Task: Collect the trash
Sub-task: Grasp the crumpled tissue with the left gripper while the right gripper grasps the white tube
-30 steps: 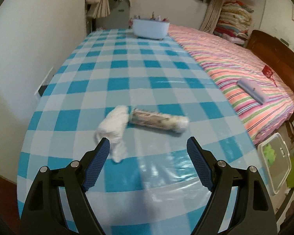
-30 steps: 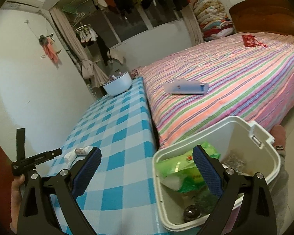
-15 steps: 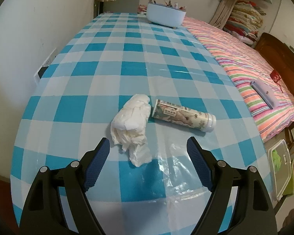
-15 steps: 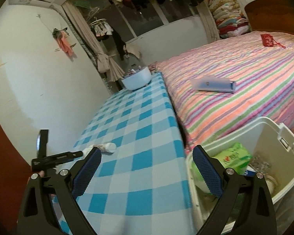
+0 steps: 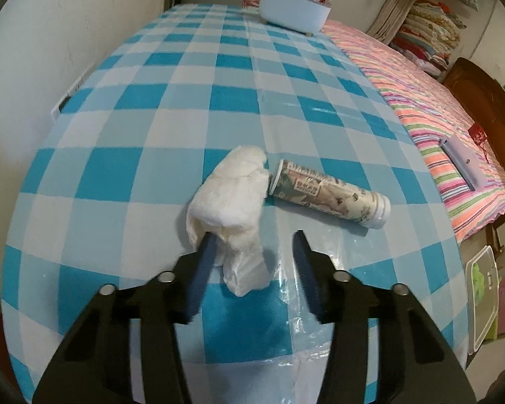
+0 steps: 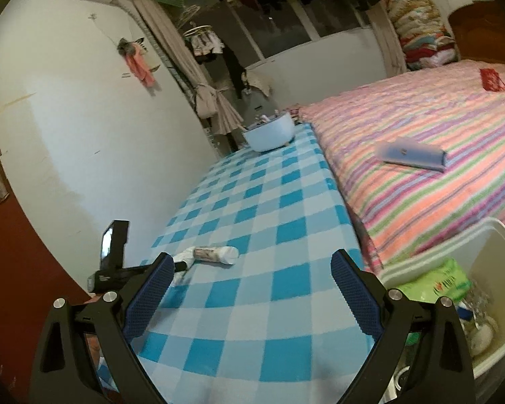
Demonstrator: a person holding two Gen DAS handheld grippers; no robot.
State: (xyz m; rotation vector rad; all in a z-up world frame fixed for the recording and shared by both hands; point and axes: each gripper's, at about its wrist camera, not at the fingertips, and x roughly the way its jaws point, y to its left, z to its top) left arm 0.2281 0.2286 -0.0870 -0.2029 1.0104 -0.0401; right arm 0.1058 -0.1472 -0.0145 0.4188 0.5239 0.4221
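1 crumpled white tissue wad (image 5: 230, 195) + 1 printed tube (image 5: 330, 193) w/ white cap lie touching, near the table's (image 5: 192, 77) front edge, roughly mid-width. 1 light-blue tub (image 5: 294, 13) at the far edge. 1 white bin (image 6: 488, 289), already holding a green packet (image 6: 434, 282), sits off the table's right side by the striped bed (image 6: 421, 168). Checked cloth btwn tissue and tub is open.

Left gripper (image 5: 254, 240) low over the front edge, jaws apart but narrowed around the tissue's near end; left pad touching it, not yet clenched. Right gripper (image 6: 249, 279) above the front right corner, jaws spread wide, holding nothing.
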